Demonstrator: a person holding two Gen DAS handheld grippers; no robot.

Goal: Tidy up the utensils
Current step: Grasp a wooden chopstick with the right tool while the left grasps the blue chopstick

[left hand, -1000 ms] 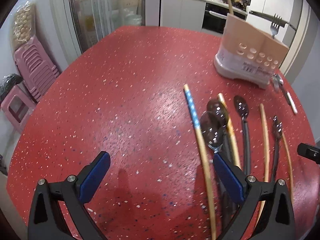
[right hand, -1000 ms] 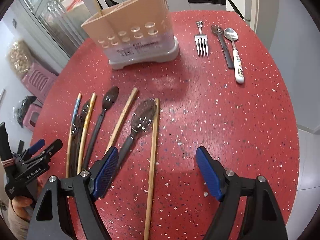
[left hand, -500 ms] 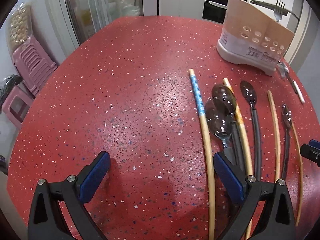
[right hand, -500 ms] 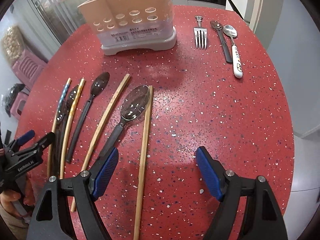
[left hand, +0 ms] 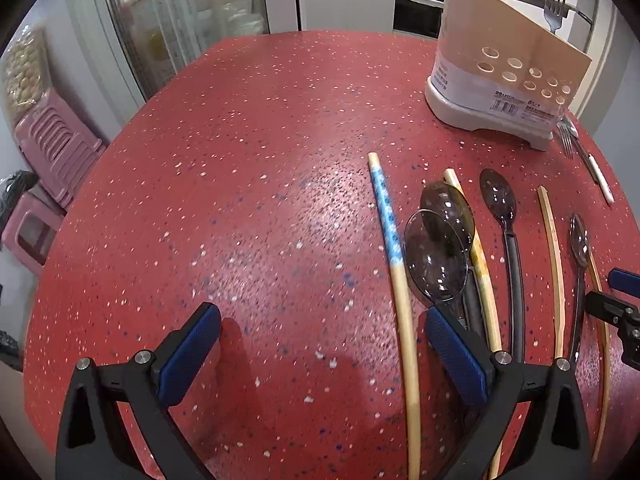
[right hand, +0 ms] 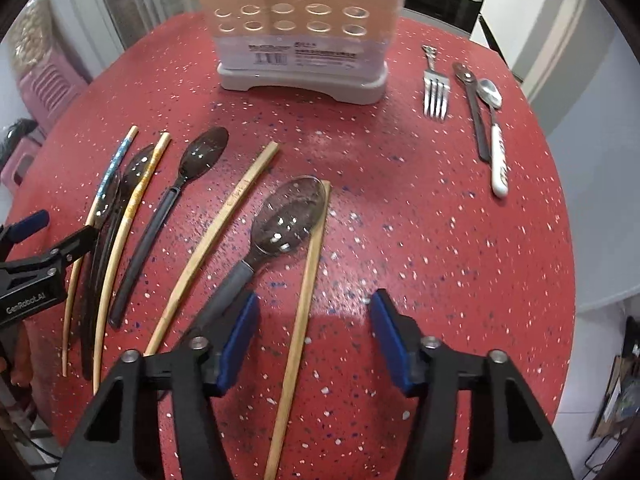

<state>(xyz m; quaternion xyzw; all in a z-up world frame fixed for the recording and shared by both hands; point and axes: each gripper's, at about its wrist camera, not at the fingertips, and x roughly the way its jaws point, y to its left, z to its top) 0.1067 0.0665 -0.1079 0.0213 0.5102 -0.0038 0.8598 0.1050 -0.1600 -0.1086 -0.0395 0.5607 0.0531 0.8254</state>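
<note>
Several chopsticks and dark plastic spoons lie in a row on the red table (left hand: 260, 184). My left gripper (left hand: 320, 356) is open and empty, low over the table; the blue-patterned chopstick (left hand: 386, 216) lies just inside its right finger. My right gripper (right hand: 314, 344) is open and empty, astride a plain wooden chopstick (right hand: 308, 272), with a large clear spoon (right hand: 292, 216) just ahead. The beige utensil holder (right hand: 300, 32) stands at the back; in the left wrist view (left hand: 504, 76) a fork (left hand: 555, 8) stands in it.
A metal fork (right hand: 435, 88), a dark spoon (right hand: 474, 112) and a white-handled spoon (right hand: 496, 136) lie to the holder's right. The table edge curves close on the right. Pink stools (left hand: 52, 148) stand on the floor to the left.
Both grippers have moved forward and lower toward the utensils and holder. The right gripper now straddles the plain chopstick. Both stay open.
</note>
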